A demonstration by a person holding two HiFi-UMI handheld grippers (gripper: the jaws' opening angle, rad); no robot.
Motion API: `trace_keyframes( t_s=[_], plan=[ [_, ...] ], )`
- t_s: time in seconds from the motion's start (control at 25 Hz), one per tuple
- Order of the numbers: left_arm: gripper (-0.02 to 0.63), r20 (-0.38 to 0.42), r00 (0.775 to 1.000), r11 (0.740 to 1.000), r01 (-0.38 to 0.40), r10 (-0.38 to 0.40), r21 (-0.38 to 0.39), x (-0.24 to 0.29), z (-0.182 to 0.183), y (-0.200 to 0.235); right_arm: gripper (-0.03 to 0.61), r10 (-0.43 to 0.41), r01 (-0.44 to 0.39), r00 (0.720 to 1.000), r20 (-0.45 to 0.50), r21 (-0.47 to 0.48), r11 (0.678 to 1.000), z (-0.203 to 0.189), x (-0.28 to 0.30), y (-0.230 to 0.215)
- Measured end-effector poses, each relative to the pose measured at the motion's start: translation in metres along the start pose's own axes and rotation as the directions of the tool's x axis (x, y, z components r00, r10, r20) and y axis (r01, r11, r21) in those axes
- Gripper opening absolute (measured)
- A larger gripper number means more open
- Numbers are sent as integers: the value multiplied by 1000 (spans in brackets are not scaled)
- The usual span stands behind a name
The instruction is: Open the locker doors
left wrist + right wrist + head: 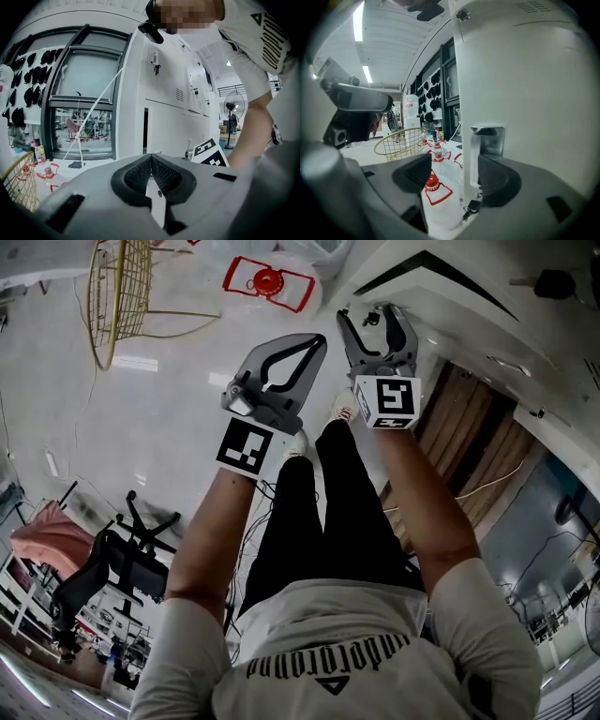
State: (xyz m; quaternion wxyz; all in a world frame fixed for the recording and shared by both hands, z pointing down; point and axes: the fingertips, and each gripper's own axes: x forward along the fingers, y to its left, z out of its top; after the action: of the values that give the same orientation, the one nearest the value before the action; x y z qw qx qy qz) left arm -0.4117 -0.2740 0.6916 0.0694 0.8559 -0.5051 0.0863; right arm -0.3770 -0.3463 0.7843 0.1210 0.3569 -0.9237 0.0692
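White lockers (171, 96) stand in a row, and a key (154, 67) hangs in one lock. My right gripper (457, 174) is open at the edge of a white locker door (525, 89). That door's metal recessed handle (486, 139) sits between the jaws, close to the right one, and a key (471, 206) dangles just below it. In the head view the right gripper (377, 321) reaches against the locker front (441, 296). My left gripper (316, 340) hangs beside it over the floor, shut on nothing, with its pads (140, 171) pressed together.
A gold wire basket (117, 287) stands on the floor, with water bottles with red caps and handles (268, 280) next to it by the locker base. An office chair (112, 563) is behind the person. A dark-framed window (82, 93) and a standing fan (233, 101) flank the lockers.
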Motion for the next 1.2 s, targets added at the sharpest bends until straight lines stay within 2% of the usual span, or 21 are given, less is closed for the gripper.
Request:
trace_keyframes(
  t_s=[0.16,0.4,0.6,0.88,1.04,1.2],
  plan=[
    [8,-6,1000,1000,7,-7,6,-14,1,-7,288,-35,36,999,-18,34,999,-6,-22,11],
    [8,-13,999,999,35,-35,15,-37,1,-25,251,-139,143,989,-56,86,986,-19,-62,21],
    [8,-13,997,997,73,-73,13,-50,-1,-44,205,-240,248,967,-79,105,963,-30,-97,20],
    [8,-9,987,986,163,-163,37,-66,0,-79,145,-359,368,928,-95,95,925,-45,-143,10],
    [8,-7,976,974,220,-220,57,-69,4,-105,143,-380,390,918,-112,91,916,-53,-164,6],
    [8,-17,967,967,254,-253,33,-72,3,-127,141,-418,434,898,-140,115,894,-65,-198,-2]
  ],
)
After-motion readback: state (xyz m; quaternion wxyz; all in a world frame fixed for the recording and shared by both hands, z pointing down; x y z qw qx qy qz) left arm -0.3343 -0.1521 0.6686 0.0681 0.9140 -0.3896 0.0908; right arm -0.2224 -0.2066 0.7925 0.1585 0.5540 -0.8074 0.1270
